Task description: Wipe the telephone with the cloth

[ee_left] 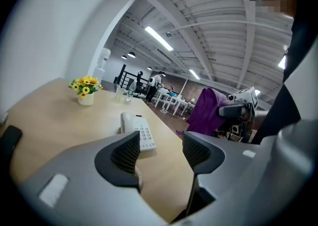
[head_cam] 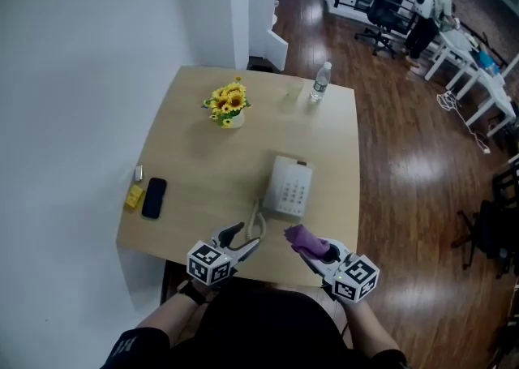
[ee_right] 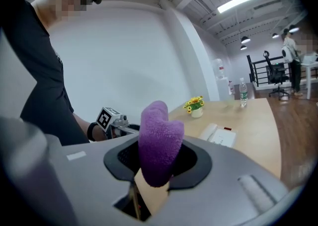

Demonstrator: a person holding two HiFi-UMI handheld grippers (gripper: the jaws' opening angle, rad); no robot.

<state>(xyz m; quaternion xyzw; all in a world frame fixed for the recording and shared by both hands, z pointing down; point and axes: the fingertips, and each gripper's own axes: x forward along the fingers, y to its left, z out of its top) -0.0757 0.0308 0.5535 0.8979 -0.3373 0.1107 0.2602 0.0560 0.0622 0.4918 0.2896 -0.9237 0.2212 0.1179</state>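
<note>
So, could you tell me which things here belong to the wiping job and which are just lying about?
For the job: telephone; purple cloth, held in the right gripper.
Lying about: sunflowers; water bottle; black mobile; small yellow item. The left gripper is open and empty.

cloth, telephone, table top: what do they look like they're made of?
Cloth: purple fleece or microfibre; fuzzy nap, soft folds.
Telephone: white moulded plastic, matte, as far as it shows.
Table: pale wood-look top, probably laminate; smooth, even tone.
</note>
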